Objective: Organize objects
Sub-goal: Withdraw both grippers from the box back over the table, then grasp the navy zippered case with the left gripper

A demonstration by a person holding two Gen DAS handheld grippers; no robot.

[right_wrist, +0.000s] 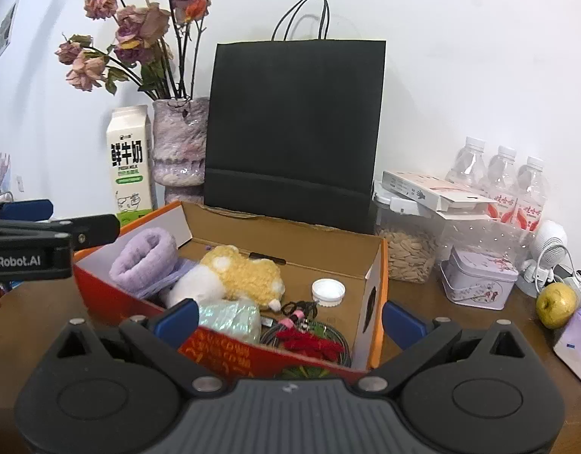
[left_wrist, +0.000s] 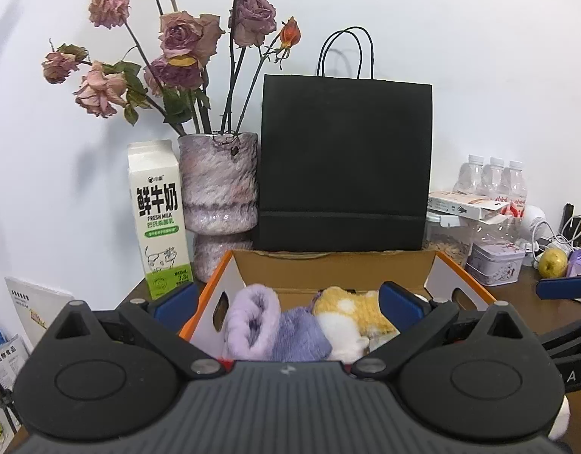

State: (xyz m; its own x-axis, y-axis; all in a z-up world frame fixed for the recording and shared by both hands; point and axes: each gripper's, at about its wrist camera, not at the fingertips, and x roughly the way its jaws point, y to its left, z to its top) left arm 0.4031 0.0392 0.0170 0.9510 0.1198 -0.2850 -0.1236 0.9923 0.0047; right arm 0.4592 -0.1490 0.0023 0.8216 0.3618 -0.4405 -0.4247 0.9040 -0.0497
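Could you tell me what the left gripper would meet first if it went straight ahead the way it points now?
Probably the socks in the box: the left gripper is open, aimed at the purple sock and yellow sock. Depth is unclear, so it might pass above them and reach the box's back wall.

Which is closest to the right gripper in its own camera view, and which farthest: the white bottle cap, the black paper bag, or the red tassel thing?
From the right gripper:
1. Red tassel, inside the box, right by the fingers.
2. White bottle cap, farther back on the box floor.
3. Black paper bag, behind the box, against the wall.
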